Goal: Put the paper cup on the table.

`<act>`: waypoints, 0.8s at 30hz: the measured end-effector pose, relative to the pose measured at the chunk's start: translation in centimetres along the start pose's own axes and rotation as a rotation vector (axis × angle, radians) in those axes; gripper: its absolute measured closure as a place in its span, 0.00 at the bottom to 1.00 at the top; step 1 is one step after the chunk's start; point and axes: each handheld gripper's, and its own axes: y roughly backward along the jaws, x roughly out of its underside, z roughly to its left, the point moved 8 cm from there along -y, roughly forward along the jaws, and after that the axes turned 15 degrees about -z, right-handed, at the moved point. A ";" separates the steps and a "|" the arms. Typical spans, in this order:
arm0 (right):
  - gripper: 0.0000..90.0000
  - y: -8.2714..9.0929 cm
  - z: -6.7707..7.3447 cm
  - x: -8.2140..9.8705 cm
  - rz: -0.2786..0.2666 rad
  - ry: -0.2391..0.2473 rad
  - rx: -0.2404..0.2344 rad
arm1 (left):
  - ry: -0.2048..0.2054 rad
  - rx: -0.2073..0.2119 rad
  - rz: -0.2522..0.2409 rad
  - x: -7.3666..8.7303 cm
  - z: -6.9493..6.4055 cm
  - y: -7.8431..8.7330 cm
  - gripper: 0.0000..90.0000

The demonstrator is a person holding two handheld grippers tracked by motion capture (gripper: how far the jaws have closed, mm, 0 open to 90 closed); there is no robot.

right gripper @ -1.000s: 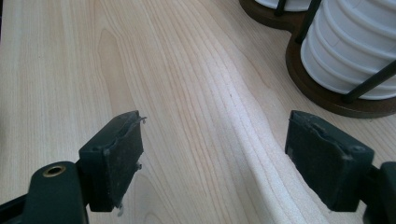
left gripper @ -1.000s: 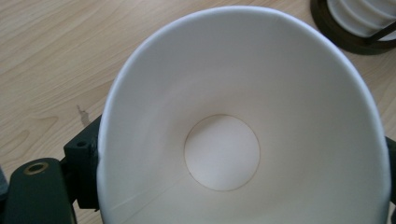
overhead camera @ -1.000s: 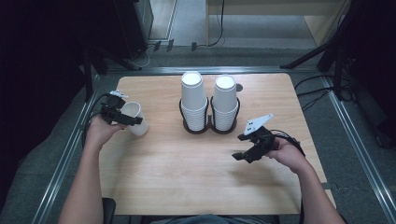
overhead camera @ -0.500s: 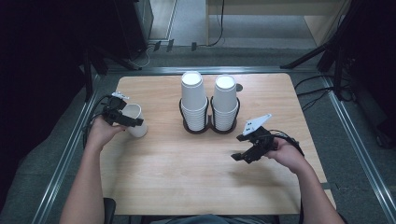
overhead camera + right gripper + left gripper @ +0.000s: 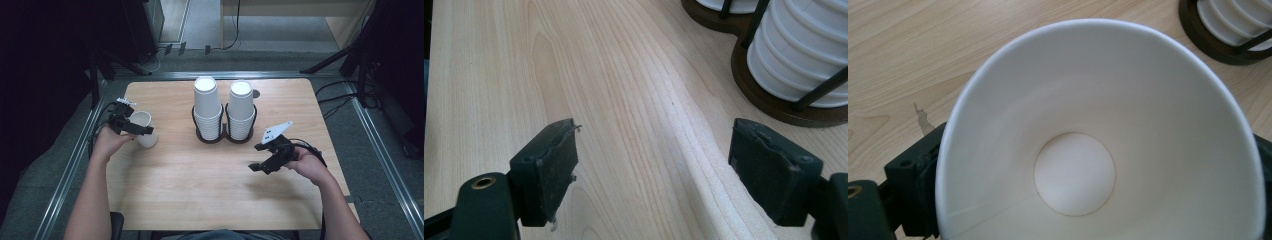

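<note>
In the high view, at the left of the frame, my left gripper sat around a paper cup standing on the table; at lower right, my right gripper hovered with nothing in it.

In the left gripper view, the cup sat between jaws that had just been opening; I couldn't tell whether they touched it.

In the right gripper view, the jaws stood wide apart over bare wood.

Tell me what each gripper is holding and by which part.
The left gripper has its jaws around the side wall of the single paper cup; they have just been opening, so whether they grip cannot be told. The right gripper is open, holding nothing.
</note>
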 end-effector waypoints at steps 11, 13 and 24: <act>0.22 0.0 0.0 0.0 0.005 0.006 0.002 | 0.026 0.020 -0.018 -0.6 -0.3 1.0 0.00; 0.22 0.0 0.0 0.0 0.003 0.006 0.002 | 0.021 0.026 -0.020 -0.7 -0.4 1.2 0.00; 0.22 0.0 0.0 0.1 0.013 0.015 0.009 | 0.019 0.021 -0.050 -2.0 -0.8 3.1 0.00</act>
